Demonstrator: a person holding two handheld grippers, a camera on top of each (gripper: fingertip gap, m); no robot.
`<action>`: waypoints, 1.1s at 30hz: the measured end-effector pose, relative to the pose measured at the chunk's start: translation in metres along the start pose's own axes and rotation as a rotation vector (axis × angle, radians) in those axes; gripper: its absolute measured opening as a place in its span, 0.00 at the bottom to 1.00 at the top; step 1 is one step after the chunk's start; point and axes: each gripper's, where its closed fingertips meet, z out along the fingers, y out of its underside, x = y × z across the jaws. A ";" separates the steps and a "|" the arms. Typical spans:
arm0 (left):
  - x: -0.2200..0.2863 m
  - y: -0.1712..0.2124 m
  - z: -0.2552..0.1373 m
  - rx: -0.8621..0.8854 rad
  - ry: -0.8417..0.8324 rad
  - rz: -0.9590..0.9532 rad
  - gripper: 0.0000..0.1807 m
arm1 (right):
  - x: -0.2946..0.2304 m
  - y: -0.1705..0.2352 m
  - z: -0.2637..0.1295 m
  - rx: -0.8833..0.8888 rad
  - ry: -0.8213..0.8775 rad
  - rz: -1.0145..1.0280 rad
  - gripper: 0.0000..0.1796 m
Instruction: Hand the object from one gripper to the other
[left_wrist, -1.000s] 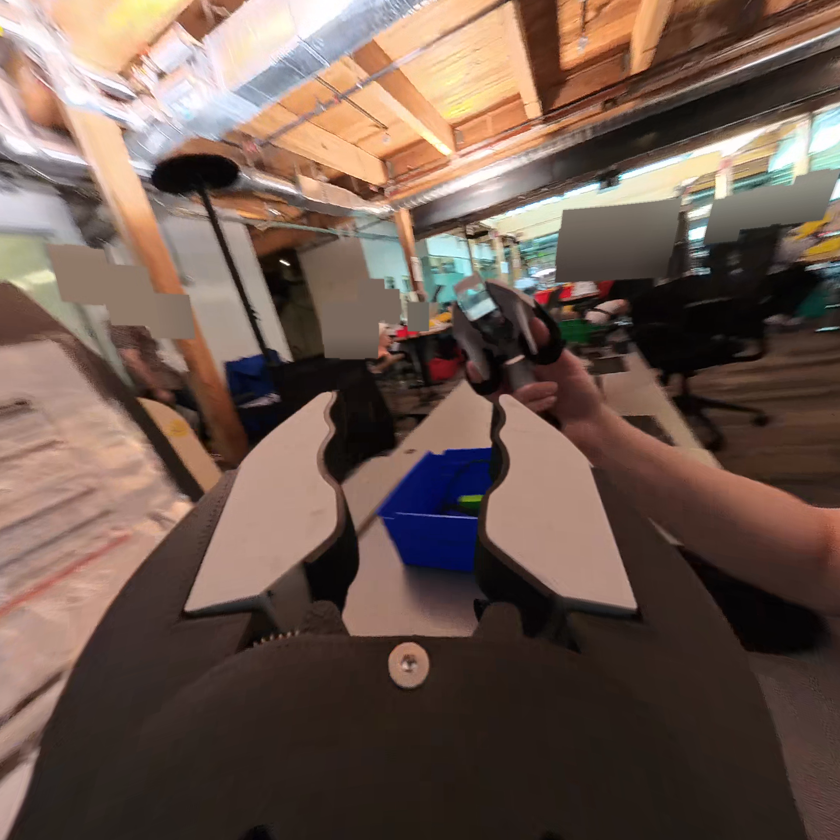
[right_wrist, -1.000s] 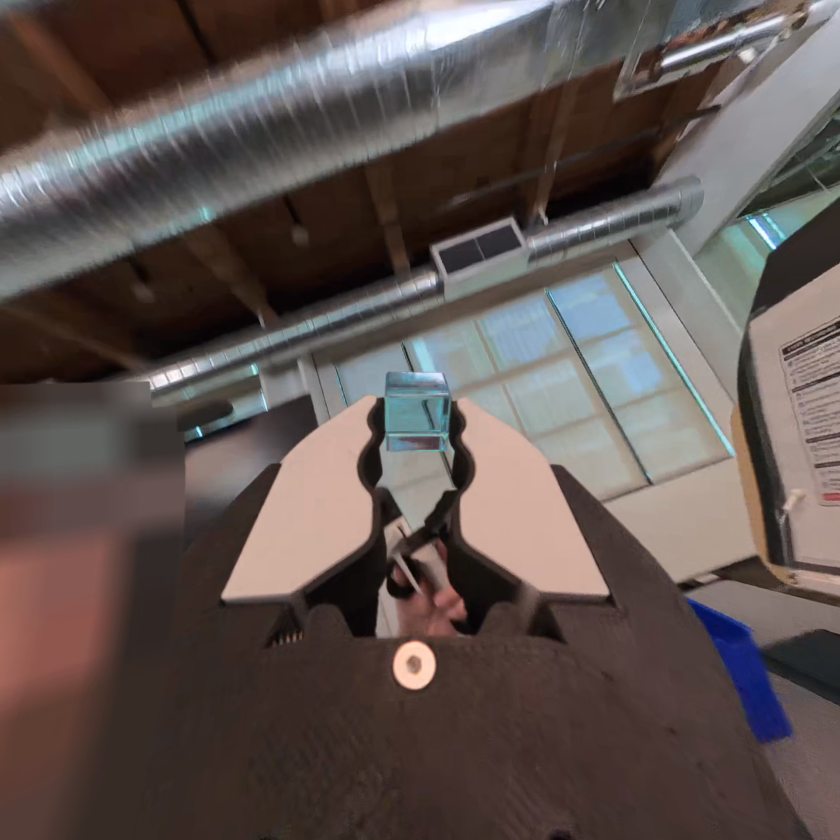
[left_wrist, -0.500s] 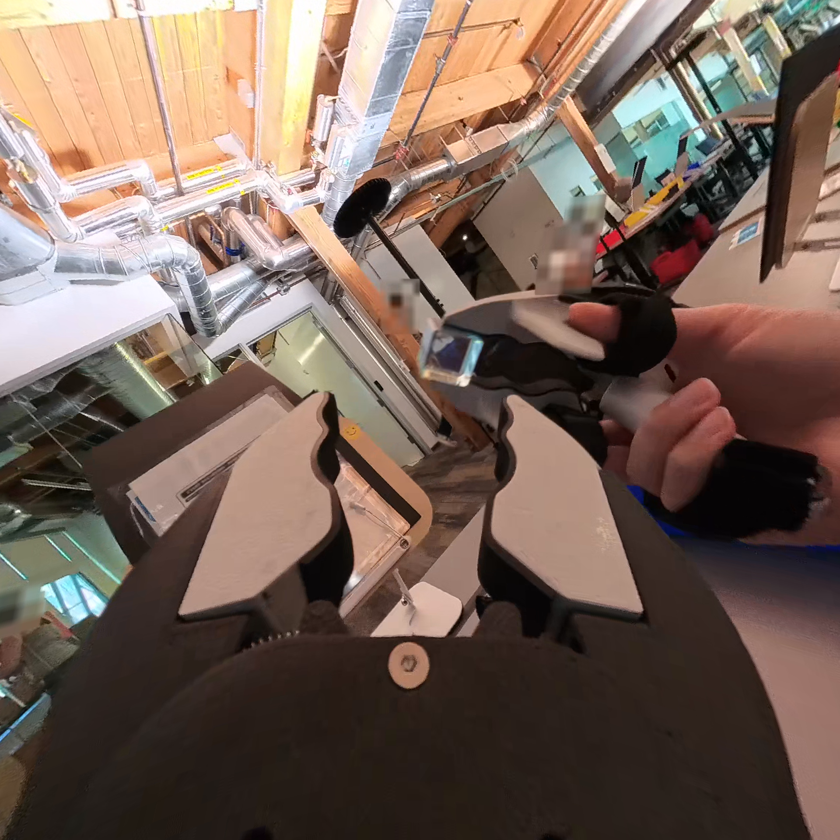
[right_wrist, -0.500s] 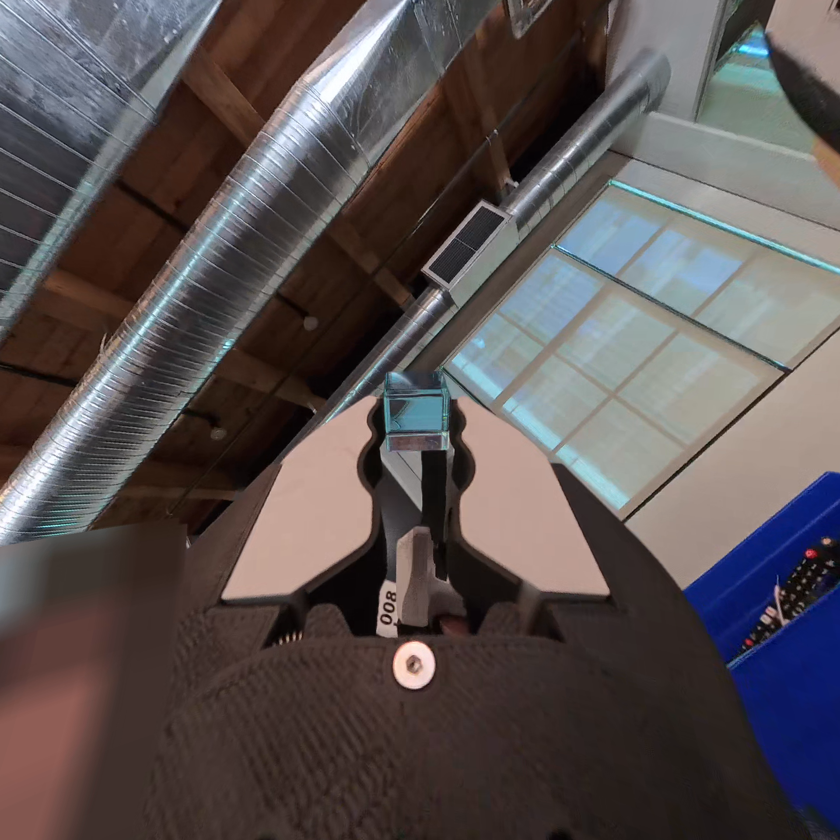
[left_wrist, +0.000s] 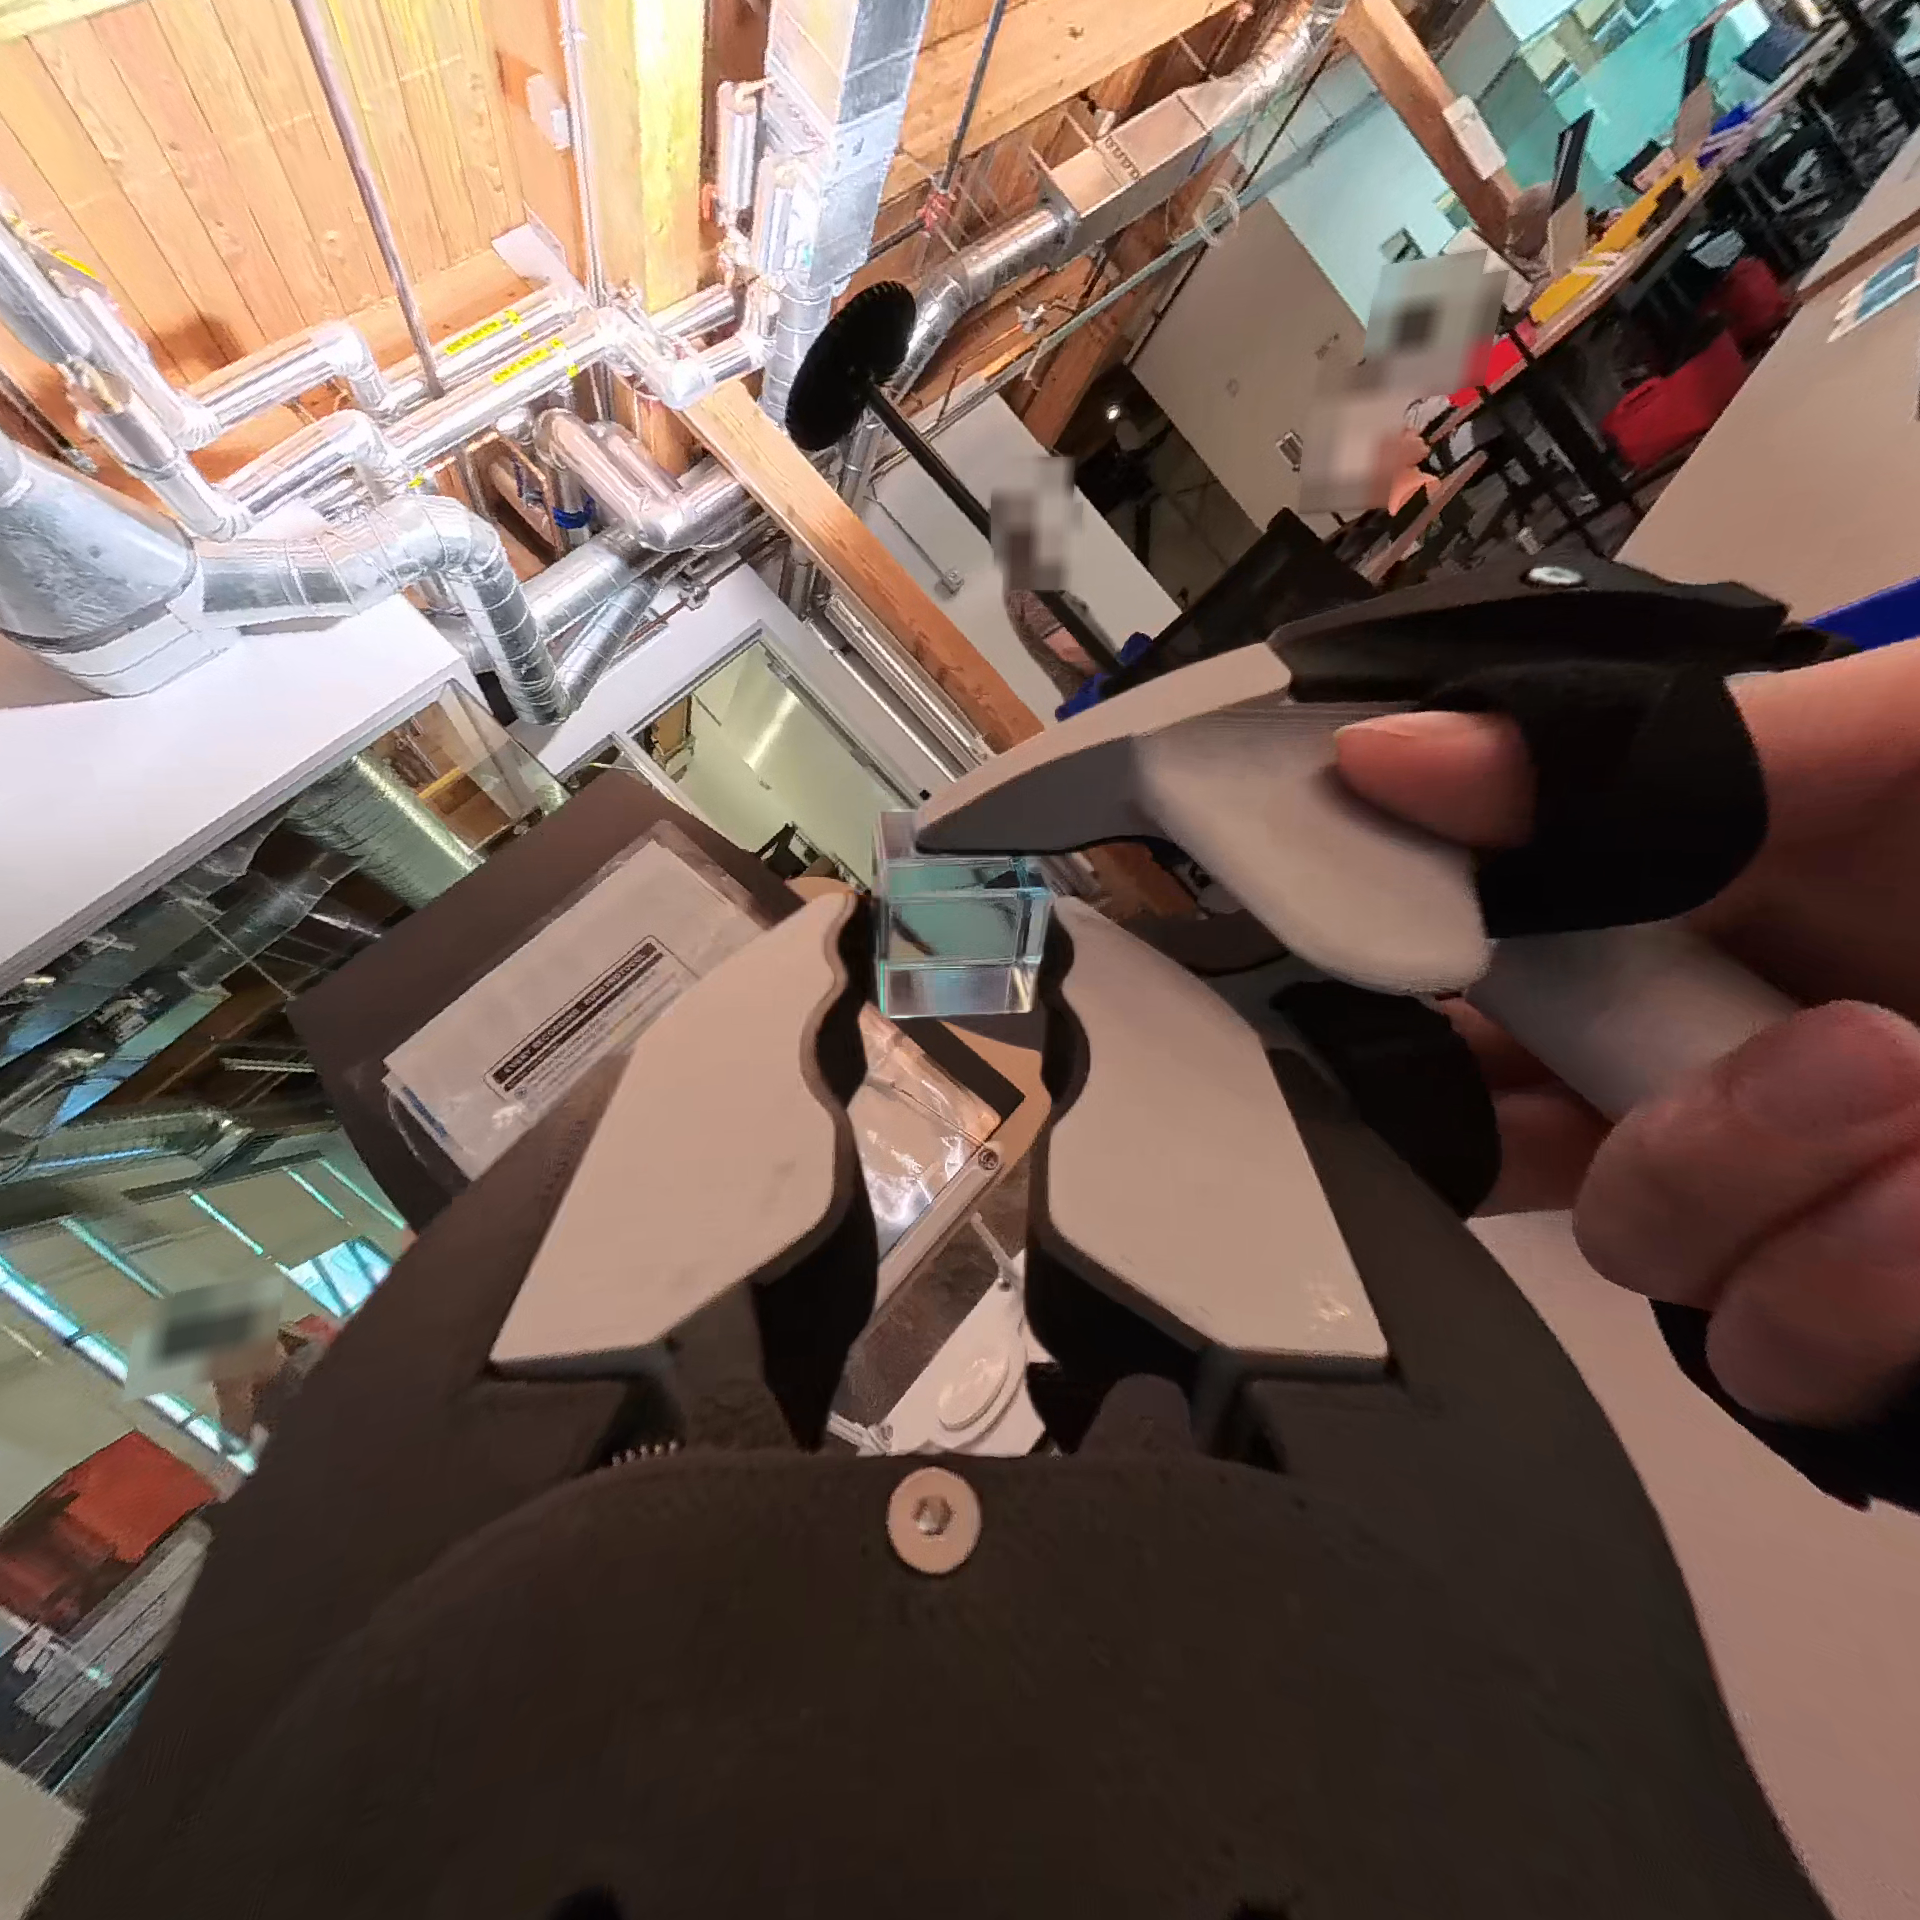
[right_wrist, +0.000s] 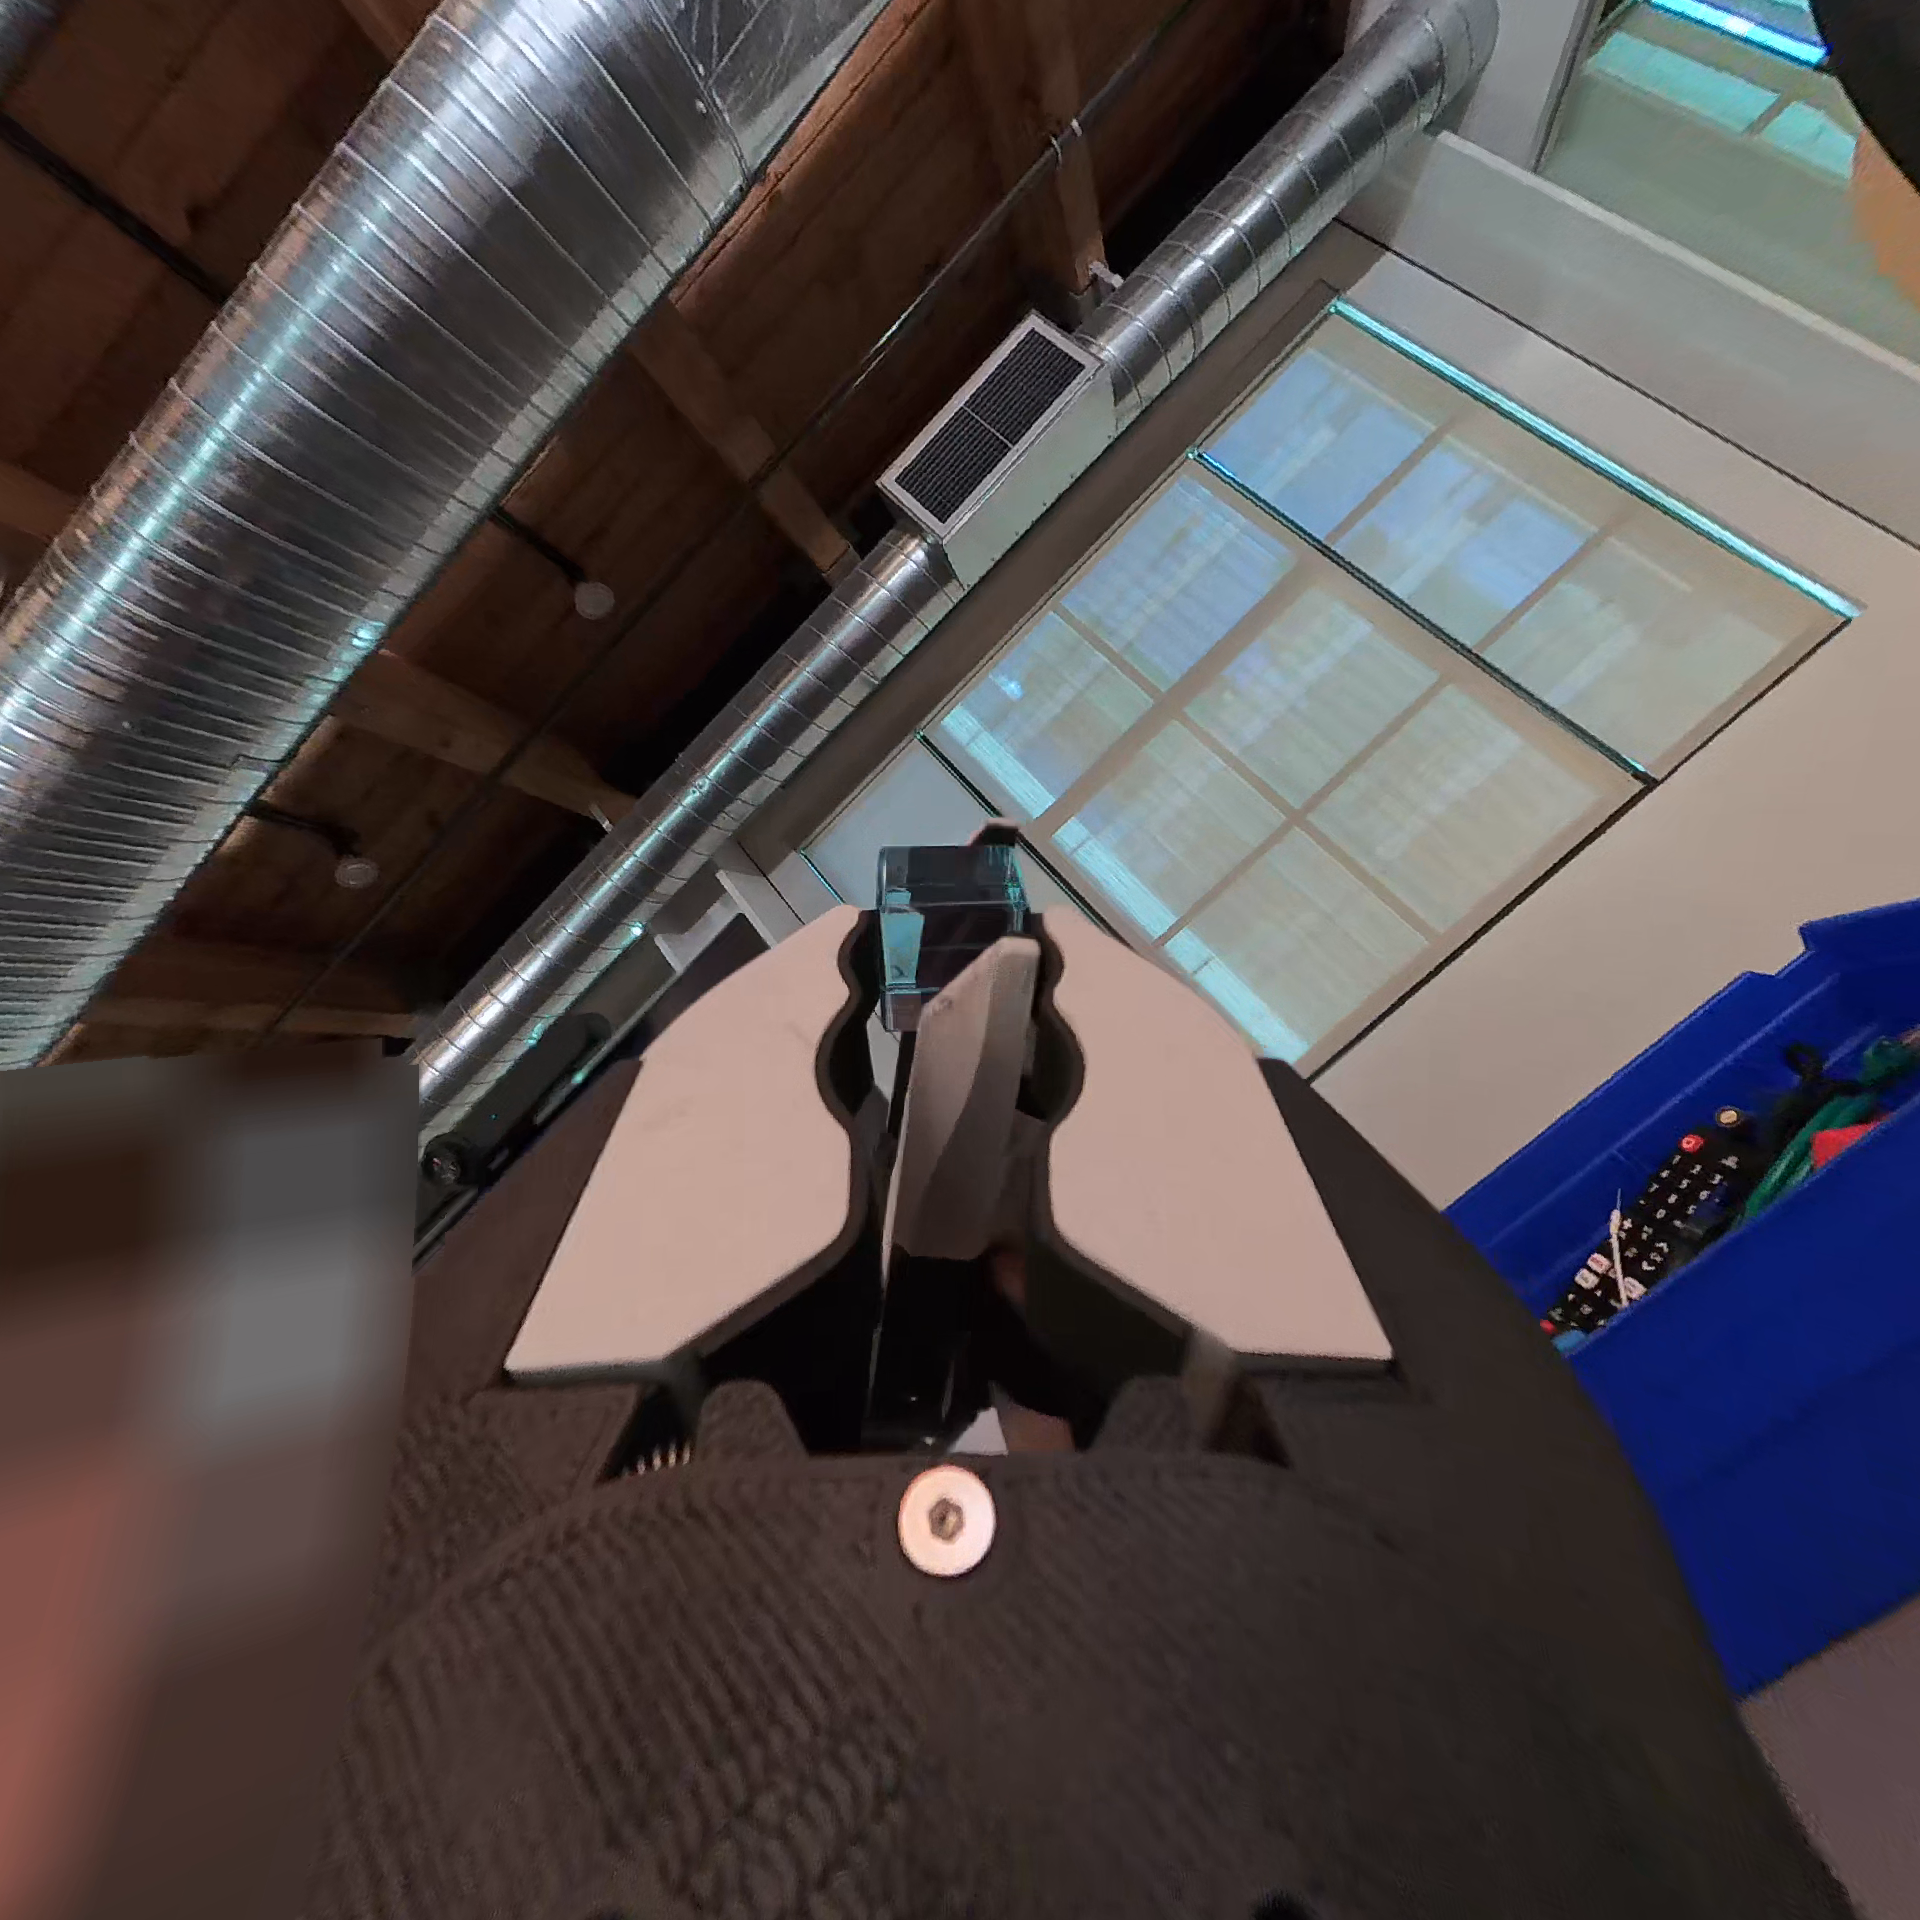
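A clear glass-like cube (left_wrist: 961, 951) is held in the air between both grippers. My left gripper (left_wrist: 951, 925) is shut on its two sides. The right gripper comes in from the right; one of its fingers (left_wrist: 1122, 800) lies on top of the cube, and the other is hidden. In the right wrist view my right gripper (right_wrist: 948, 925) is shut on the cube (right_wrist: 951, 883) at its tips. One of the left gripper's fingers (right_wrist: 966, 1091) shows edge-on between the right jaws, against the cube.
A gloved hand (left_wrist: 1662, 790) holds the right gripper's handle. A blue bin (right_wrist: 1766, 1475) with remote controls sits low at the right. Both cameras tilt up at ceiling ducts (right_wrist: 364, 416), a window (right_wrist: 1351, 707) and a black-framed panel (left_wrist: 561, 997). Both grippers' tips are close together, under 4 cm apart.
My left gripper was wide open with the cube ahead of it; its fingers have since closed on the cube. The right gripper has kept its grip and come closer.
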 end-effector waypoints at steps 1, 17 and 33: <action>0.000 0.002 0.001 -0.012 -0.006 0.008 0.16 | 0.002 -0.001 -0.001 0.007 -0.003 0.023 0.15; 0.001 0.041 0.010 -0.200 -0.007 0.049 0.15 | 0.041 -0.035 -0.020 -0.012 0.207 -0.154 0.17; 0.051 0.031 -0.005 -0.199 0.516 -0.296 0.16 | -0.022 -0.109 -0.059 -0.252 0.398 -1.497 0.17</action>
